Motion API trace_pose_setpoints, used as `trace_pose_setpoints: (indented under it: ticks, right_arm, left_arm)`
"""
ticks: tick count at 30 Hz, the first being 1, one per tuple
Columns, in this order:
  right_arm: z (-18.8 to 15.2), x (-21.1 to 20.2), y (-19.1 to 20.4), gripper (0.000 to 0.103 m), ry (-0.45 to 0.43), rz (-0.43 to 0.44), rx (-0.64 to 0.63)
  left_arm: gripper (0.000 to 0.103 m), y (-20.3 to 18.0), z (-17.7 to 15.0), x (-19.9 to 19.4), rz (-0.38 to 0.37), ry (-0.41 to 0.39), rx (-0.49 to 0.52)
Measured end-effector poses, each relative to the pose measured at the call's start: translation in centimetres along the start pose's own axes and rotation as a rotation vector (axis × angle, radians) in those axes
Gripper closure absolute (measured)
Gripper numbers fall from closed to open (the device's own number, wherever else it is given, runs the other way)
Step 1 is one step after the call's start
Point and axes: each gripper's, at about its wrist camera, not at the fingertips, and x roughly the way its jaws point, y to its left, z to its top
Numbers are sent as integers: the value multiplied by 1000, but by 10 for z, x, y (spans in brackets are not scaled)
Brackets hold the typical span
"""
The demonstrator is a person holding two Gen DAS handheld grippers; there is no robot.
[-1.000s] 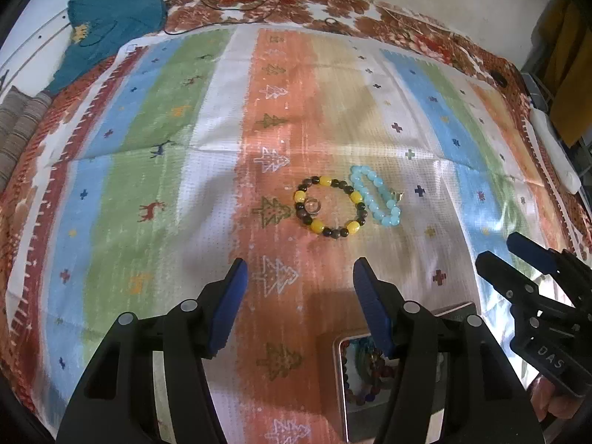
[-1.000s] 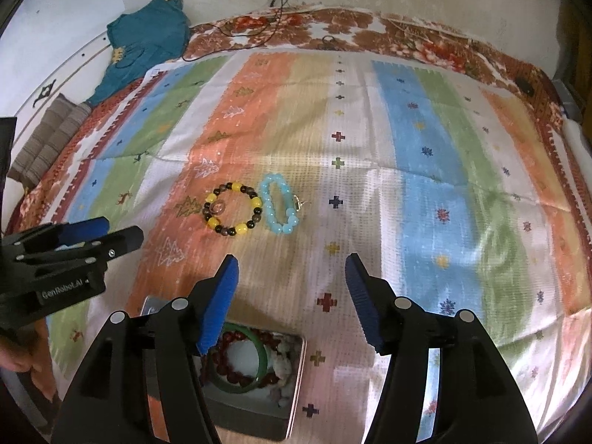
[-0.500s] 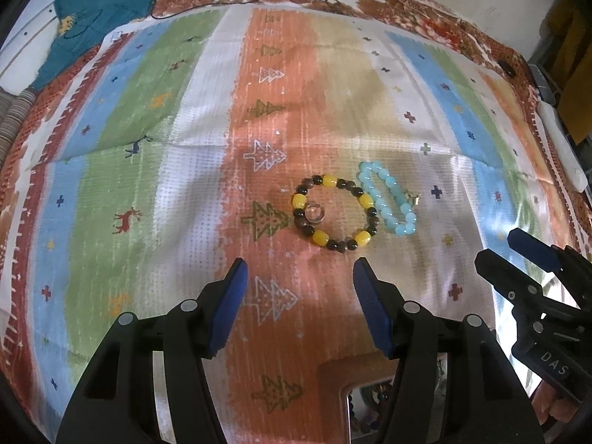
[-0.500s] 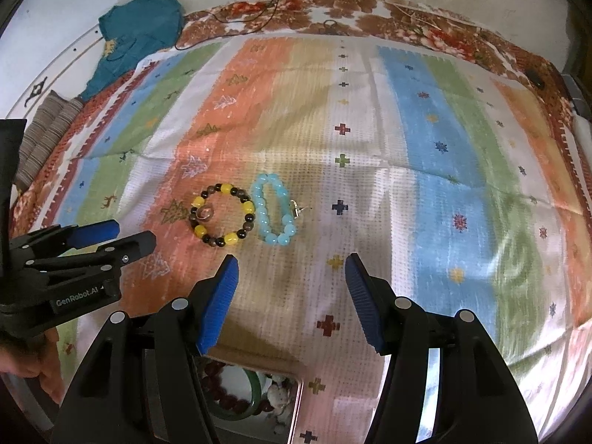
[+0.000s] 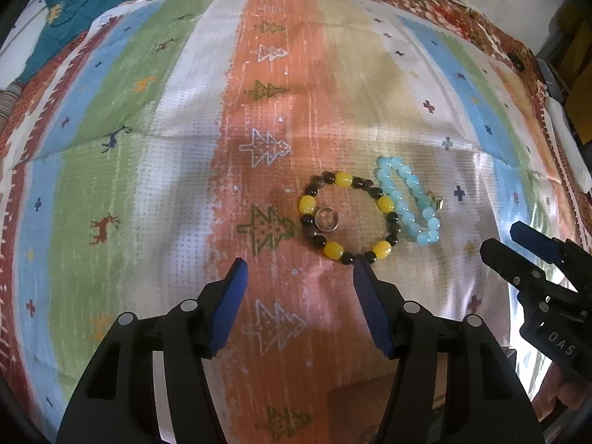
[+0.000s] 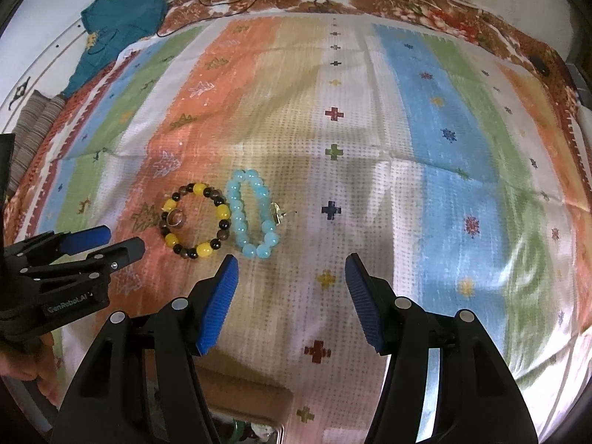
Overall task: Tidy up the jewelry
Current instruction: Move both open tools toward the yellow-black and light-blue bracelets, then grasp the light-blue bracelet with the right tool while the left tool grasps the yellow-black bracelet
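We find the left gripper and right gripper both open and empty above the bed; just ahead lie a yellow bracelet ringing a ring, touching a blue bracelet; light, slippery, floppy beads, we judge; pinch across one strand.

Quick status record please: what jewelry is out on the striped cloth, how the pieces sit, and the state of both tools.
surface: striped patterned cloth
piece 1: yellow-and-dark beaded bracelet, flat
piece 2: pale blue beaded bracelet, right of piece 1, touching it
piece 3: small metal ring, inside piece 1's loop
left tool: open, empty, near piece 1
right tool: open, empty
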Motion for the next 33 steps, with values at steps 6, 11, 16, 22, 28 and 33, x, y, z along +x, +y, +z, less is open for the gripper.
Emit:
trace_pose_setpoints:
  ticks: [6,11,16,22,28,33]
  right_arm:
    - [8,13,-2,43,24,1,0]
    - [13,23,-3,43,41,5,1]
    - [17,33,-2,43,48,-29,0]
    - [20,47,-2,43,79,-9,-16]
    - [24,57,1,43,92,6,-13]
    - [27,63,1,43,102,0,-19]
  left_arm:
    - [44,2,4,13,2,20,6]
    - [44,-1,11,19,-12,25,15]
    - [44,-4,15,28,-18,35,25]
    - [44,-4,19,36,-20,42,28]
    - [44,-8,19,41,-8,38,56]
    - [44,-13,17,44,16,33,90]
